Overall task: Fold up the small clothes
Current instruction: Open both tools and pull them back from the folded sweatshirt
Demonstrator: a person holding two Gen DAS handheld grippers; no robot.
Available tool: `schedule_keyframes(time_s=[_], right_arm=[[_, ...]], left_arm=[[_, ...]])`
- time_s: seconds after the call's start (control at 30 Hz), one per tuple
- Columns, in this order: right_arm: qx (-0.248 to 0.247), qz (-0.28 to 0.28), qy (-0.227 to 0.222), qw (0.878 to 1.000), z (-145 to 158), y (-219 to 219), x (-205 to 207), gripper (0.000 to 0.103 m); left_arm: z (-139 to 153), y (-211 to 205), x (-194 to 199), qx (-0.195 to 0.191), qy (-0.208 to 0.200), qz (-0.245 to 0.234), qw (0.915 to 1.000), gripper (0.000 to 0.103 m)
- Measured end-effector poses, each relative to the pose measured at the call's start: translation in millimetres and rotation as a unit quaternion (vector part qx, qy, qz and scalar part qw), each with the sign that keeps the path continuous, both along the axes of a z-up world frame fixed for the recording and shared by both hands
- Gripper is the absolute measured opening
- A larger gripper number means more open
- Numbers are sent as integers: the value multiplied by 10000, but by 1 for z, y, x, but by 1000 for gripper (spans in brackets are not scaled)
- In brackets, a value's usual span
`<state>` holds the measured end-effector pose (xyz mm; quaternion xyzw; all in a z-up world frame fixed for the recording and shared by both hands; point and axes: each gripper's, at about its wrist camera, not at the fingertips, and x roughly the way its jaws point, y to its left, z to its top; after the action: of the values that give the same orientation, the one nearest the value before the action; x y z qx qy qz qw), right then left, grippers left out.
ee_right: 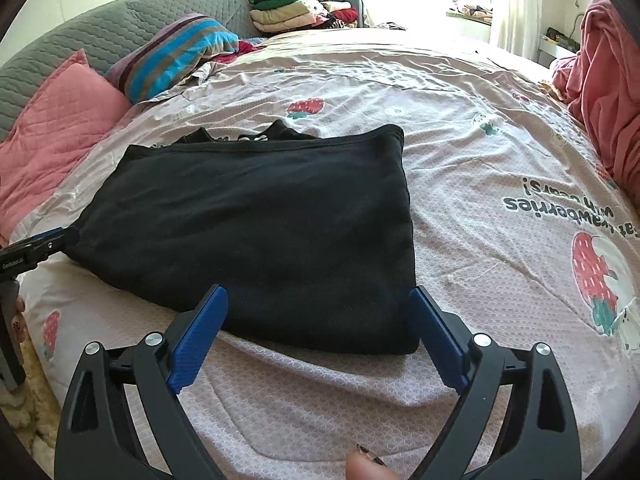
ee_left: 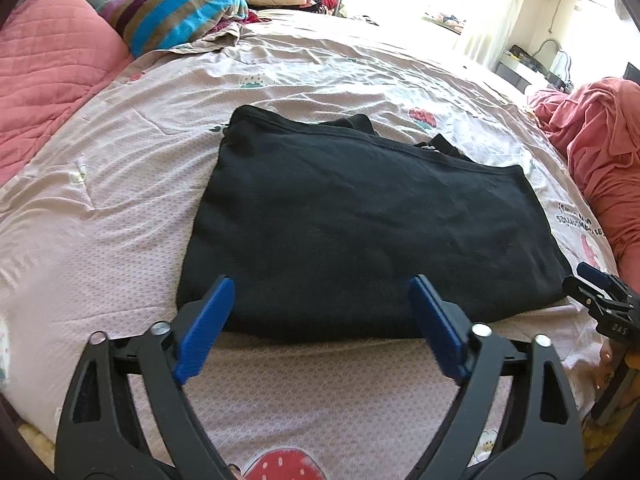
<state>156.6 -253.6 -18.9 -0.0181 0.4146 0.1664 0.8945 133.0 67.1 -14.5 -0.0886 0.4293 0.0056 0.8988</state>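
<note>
A black garment (ee_left: pixel 360 216) lies folded into a flat rectangle on the pink strawberry-print bedsheet (ee_left: pixel 120 208); it also shows in the right wrist view (ee_right: pixel 256 232). My left gripper (ee_left: pixel 320 286) is open and empty, its blue pads straddling the garment's near edge toward its left corner. My right gripper (ee_right: pixel 318 296) is open and empty at the near edge toward the right corner. The right gripper shows at the far right of the left wrist view (ee_left: pixel 600 292), and the left gripper at the far left of the right wrist view (ee_right: pixel 36 246).
Pink quilted pillow (ee_left: pixel 48 64) and striped pillow (ee_left: pixel 176 8) lie at the head of the bed. A stack of folded clothes (ee_right: pixel 304 8) sits at the back. A pink blanket (ee_left: pixel 600 144) is heaped at the right edge. The bedsheet (ee_right: pixel 480 160) is wrinkled.
</note>
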Motion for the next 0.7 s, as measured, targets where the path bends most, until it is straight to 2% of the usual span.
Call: schedule_keyframes(time_s=[0.1,0.13,0.3,0.7], right_arm=[[12,15,-46,10000,4,1,-3,94],[12,22,-56,10000,5,2,-4,95],[-13,96,-163,9998,12,7,-11,98],[-23,364,-426,9984,27,31,-27,98]], left_arm=[[3,2,-4,-5,-18,28,10000,87],[4,3,-6,-10,-20,40,10000,93],[7,6,-14,25,-32,90,10000,93],[19,15,-31,4,-152,229,9996,93]])
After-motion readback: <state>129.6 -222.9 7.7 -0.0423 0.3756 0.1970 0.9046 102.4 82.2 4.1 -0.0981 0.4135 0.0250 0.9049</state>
